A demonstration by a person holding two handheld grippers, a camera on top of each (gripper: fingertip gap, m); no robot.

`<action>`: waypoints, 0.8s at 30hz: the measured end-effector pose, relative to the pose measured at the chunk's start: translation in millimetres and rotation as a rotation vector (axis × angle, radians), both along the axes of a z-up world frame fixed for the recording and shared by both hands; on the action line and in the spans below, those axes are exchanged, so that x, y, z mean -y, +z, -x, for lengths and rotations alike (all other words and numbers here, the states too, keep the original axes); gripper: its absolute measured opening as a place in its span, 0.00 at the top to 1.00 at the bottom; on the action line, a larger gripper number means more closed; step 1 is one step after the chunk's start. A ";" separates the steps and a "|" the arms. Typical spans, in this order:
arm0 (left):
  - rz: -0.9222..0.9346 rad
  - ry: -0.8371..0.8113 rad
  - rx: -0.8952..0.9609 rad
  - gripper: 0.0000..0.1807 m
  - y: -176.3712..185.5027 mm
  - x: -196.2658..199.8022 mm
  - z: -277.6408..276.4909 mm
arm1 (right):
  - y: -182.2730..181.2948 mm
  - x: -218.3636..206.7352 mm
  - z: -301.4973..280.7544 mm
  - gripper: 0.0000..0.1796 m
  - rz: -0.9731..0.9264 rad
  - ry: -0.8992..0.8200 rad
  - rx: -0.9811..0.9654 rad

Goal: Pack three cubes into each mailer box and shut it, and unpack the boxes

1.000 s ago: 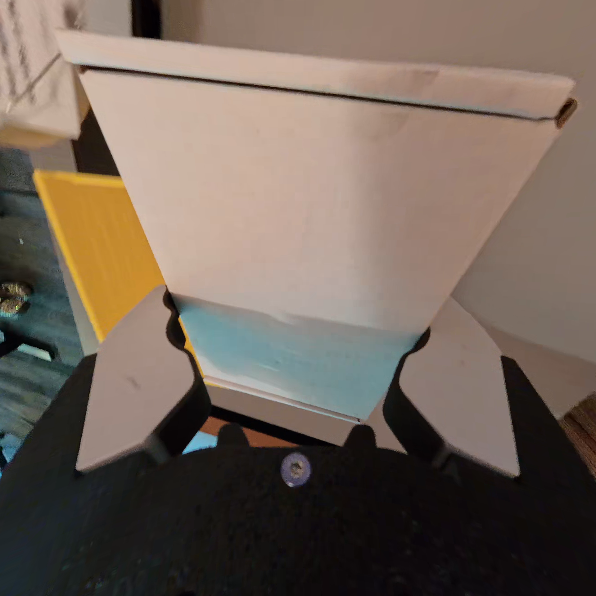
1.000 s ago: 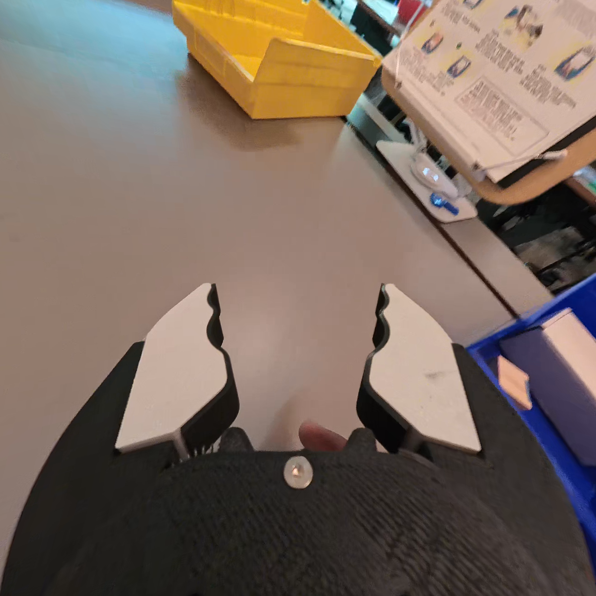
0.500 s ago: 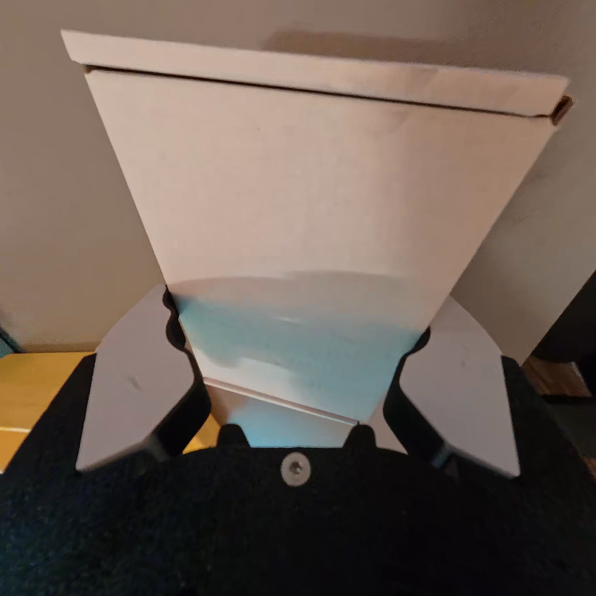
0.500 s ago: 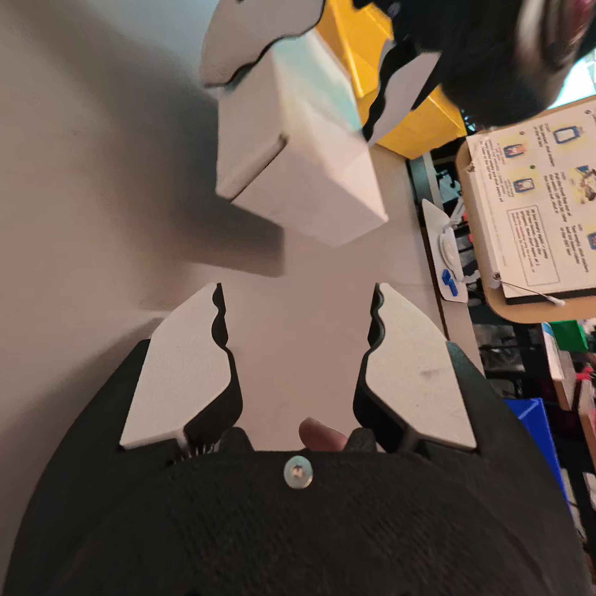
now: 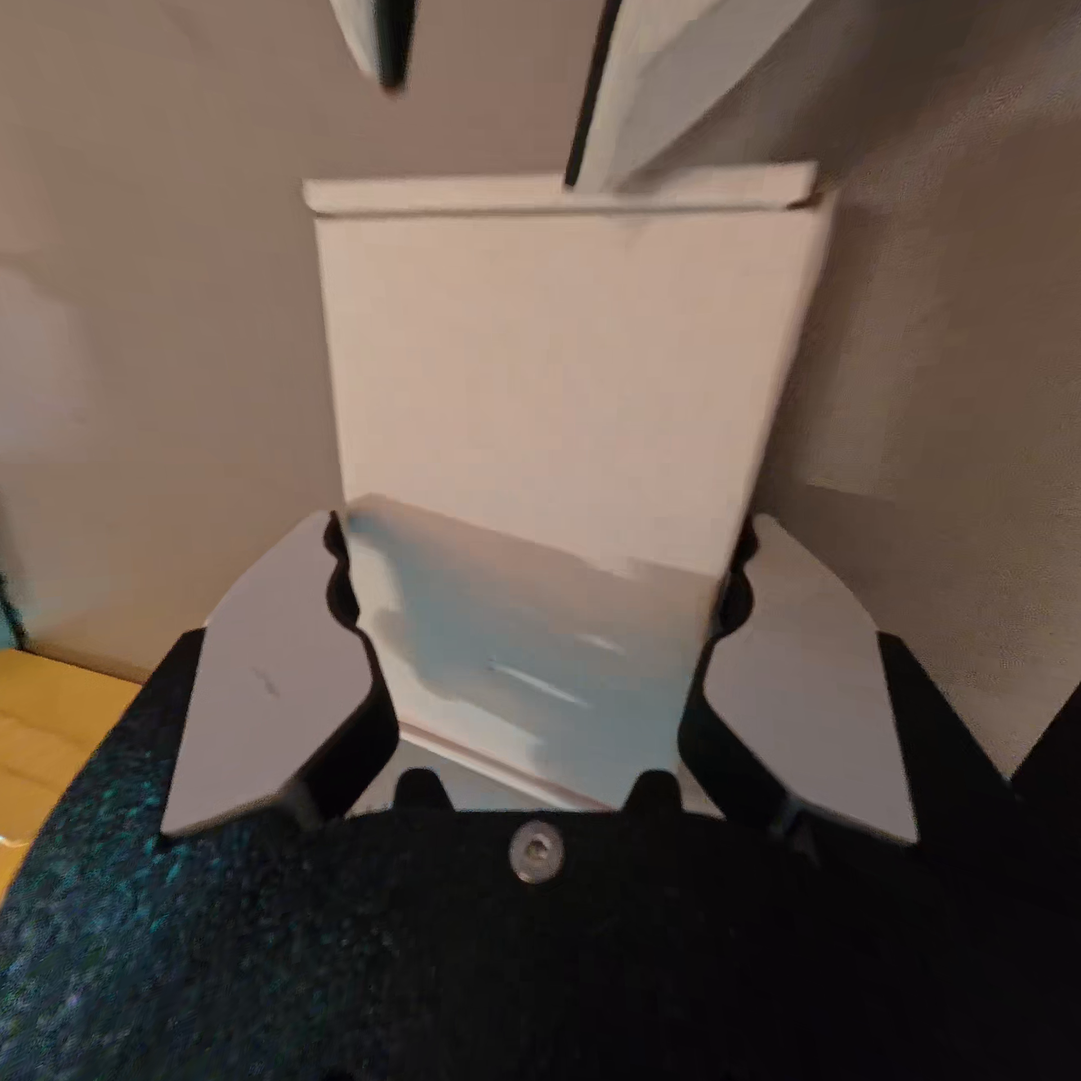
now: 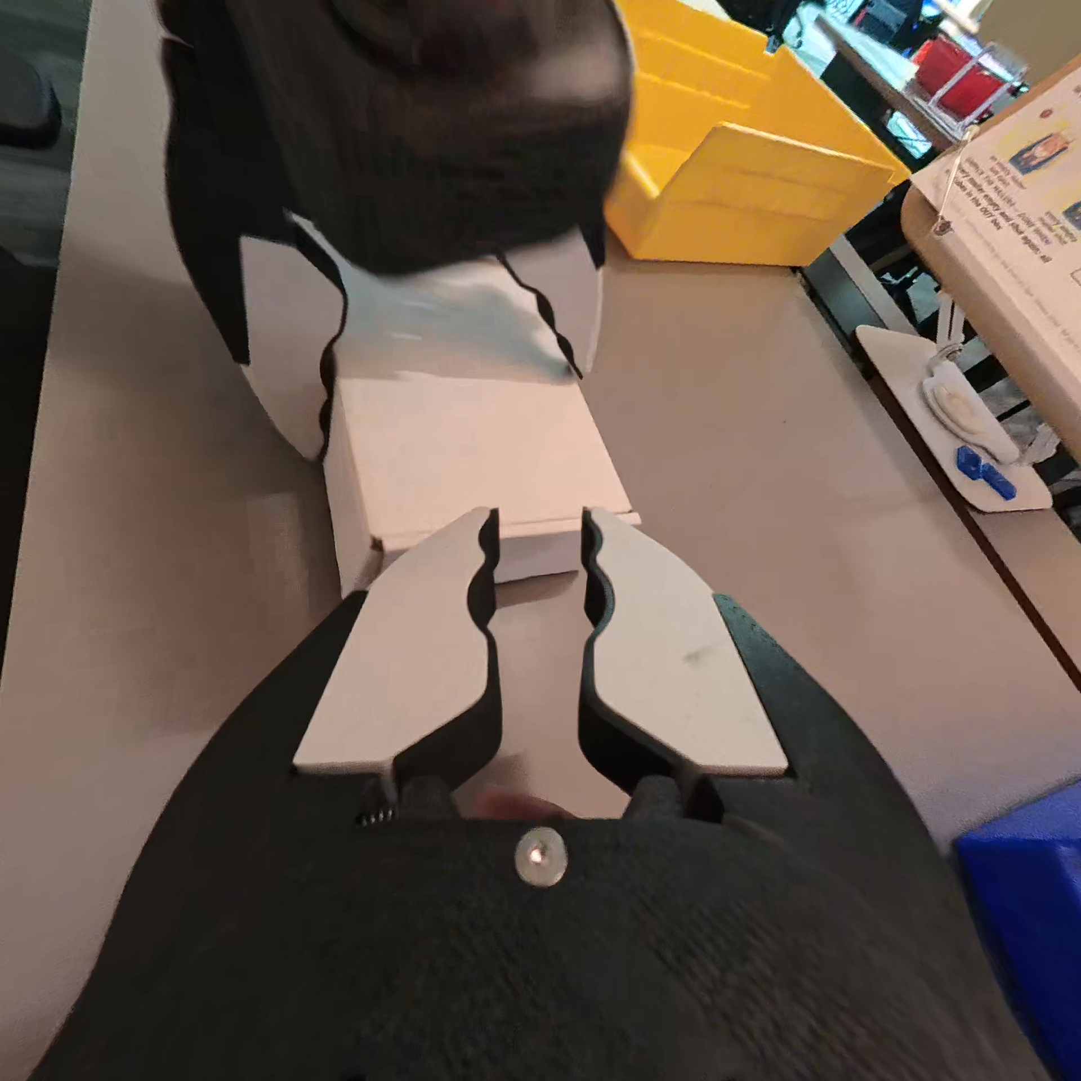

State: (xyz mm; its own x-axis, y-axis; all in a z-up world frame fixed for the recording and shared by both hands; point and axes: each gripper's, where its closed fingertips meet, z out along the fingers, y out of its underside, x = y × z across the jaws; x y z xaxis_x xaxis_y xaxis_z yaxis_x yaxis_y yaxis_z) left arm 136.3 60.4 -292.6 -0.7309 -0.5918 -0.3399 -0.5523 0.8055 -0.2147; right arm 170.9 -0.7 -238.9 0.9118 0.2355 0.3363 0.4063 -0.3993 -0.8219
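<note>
A closed white mailer box [image 5: 550, 380] is held across its width by my left gripper [image 5: 541, 526], which is shut on the box's near end. In the right wrist view the box [image 6: 468, 444] lies low on the grey table [image 6: 760, 468], with my left gripper [image 6: 450, 415] at its far end. My right gripper [image 6: 538, 515] is at the box's front lid edge, its jaws a narrow gap apart with nothing between them. Its fingers [image 5: 643, 88] show at the top of the left wrist view. No cubes are visible.
A yellow bin [image 6: 749, 193] stands at the back right of the table and also shows in the left wrist view [image 5: 47, 731]. A blue bin [image 6: 1029, 912] is at the lower right. A board with a printed sheet [image 6: 1023, 193] and a small white tray [image 6: 959, 462] lie beyond the right edge. Spacing between my two grippers at the tips: around 9 cm.
My left gripper has brought the box down to the table in front of my right gripper. My right gripper has moved up to the box's front edge and its jaws have narrowed.
</note>
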 end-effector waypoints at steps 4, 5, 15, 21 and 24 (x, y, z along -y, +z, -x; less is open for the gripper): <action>0.263 -0.052 0.200 0.44 44.1 16.8 4.9 | 9.4 -14.1 -7.1 0.90 -0.096 -0.064 -0.019; 0.330 -0.065 0.223 0.44 53.7 18.4 11.1 | 8.4 -16.9 -9.9 0.92 -0.102 -0.085 -0.008; 0.102 -0.265 0.660 0.49 62.3 -51.7 55.4 | -16.7 -21.4 -10.5 1.00 0.032 -0.080 0.177; -0.276 -0.390 0.661 0.41 30.7 -82.0 48.3 | -17.0 -15.8 -12.9 1.00 0.010 -0.050 0.112; -0.317 -0.453 0.656 0.47 22.5 -75.9 36.0 | -17.1 -10.9 -16.5 1.00 -0.006 -0.050 0.030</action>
